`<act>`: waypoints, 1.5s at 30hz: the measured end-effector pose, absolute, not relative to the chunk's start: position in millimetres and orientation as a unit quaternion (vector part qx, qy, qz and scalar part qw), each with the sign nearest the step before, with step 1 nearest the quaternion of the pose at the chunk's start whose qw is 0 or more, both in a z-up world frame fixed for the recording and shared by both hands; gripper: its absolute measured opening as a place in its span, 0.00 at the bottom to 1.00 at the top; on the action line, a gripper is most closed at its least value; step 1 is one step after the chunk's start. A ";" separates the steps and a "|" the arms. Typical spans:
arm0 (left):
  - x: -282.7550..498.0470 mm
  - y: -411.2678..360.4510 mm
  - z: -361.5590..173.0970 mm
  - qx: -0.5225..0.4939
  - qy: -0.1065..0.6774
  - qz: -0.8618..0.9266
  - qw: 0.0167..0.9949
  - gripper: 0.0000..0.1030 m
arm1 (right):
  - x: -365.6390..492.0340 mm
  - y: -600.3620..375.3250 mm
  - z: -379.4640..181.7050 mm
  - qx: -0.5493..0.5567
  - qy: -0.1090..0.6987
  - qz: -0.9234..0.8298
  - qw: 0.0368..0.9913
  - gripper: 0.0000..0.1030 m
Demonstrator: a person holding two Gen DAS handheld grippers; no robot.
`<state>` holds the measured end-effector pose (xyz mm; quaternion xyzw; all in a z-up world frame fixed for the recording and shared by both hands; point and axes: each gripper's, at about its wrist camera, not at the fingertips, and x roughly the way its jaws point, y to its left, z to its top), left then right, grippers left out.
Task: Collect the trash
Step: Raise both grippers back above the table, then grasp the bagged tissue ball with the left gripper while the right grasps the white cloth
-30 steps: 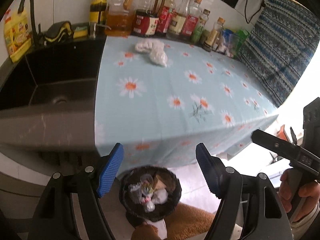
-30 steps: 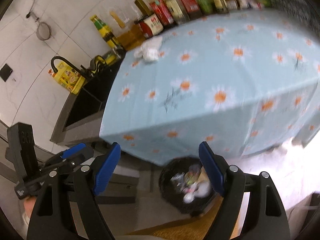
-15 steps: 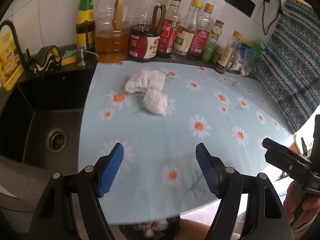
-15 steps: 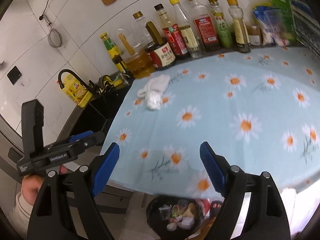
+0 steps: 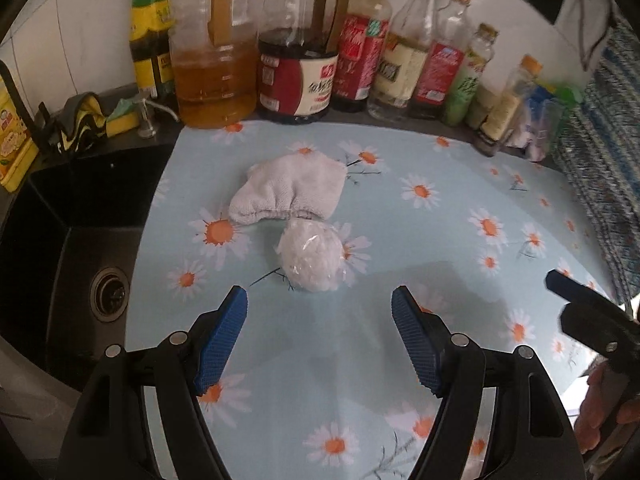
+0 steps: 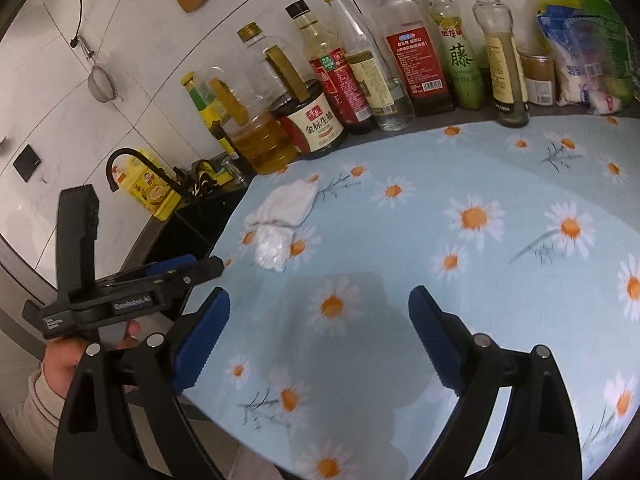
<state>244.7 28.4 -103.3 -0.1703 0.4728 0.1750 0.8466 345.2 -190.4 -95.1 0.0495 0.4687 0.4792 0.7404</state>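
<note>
Dim, warm indoor light; soft tool shadows on the tabletop (image 5: 440, 240); fisheye bending and dark vignette at edges; slight blur at right.

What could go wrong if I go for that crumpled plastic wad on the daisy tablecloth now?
The plastic wad touches the white cloth behind it, so the open left tongs might pinch or drag the cloth along. The wad looks light and crinkly; it may slip out or skid across the tablecloth. The right tongs, jaws opening and empty, hang close beside the left, so the two could bump near the wad.
</note>
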 end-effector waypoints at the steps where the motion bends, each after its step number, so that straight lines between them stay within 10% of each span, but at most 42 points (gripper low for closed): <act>1: 246.9 30.2 -107.1 -0.172 0.475 0.179 0.844 0.70 | 348.7 -189.1 -95.9 0.050 0.469 0.481 0.739 0.88; 13: 290.1 54.6 -143.8 -0.175 0.497 0.203 0.826 0.68 | 393.2 -177.5 -109.3 0.050 0.481 0.497 0.720 0.88; 21: 296.6 52.8 -150.5 -0.162 0.500 0.177 0.832 0.49 | 404.4 -178.3 -121.8 0.053 0.497 0.489 0.715 0.88; 45: 200.4 70.0 -131.9 -0.235 0.454 0.247 0.823 0.48 | 411.5 -71.0 -140.8 -0.009 0.504 0.529 0.683 0.88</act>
